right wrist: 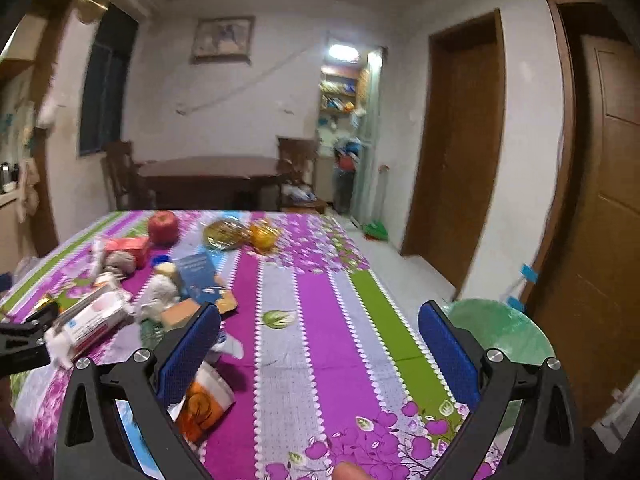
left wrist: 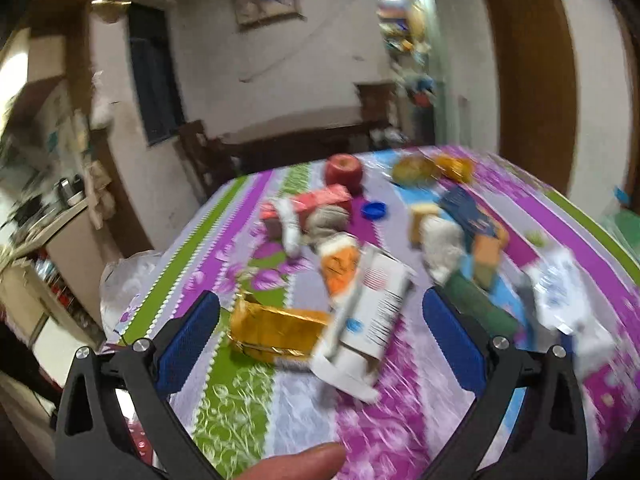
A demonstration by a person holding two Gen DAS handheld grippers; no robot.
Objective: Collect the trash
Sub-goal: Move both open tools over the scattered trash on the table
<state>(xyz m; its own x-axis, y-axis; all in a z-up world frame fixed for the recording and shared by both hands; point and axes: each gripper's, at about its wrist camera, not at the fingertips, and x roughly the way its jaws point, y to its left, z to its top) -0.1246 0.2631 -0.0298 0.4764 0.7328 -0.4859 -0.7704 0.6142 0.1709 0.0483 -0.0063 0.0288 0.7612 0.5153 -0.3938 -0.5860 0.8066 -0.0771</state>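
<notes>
Trash lies scattered on the striped purple and green tablecloth [left wrist: 304, 412]. In the left wrist view my left gripper [left wrist: 320, 328] is open, just before a white carton [left wrist: 372, 308] and a gold foil wrapper [left wrist: 276, 328]. Farther back lie a red box [left wrist: 320, 200], a blue bottle cap [left wrist: 374, 211], crumpled tissue [left wrist: 440, 244] and a clear wrapper [left wrist: 560, 292]. My right gripper [right wrist: 320, 344] is open and empty over bare cloth [right wrist: 320, 320]. An orange and white packet [right wrist: 206, 400] lies by its left finger. The white carton [right wrist: 92, 320] shows at the left.
A red apple [left wrist: 343, 169] and orange foil items [left wrist: 452, 168] sit at the table's far end. A green bin [right wrist: 500, 332] stands off the table's right edge. A clear plastic bag [left wrist: 124, 288] hangs at the left edge. A dark dining table [right wrist: 208, 178] and chairs stand behind.
</notes>
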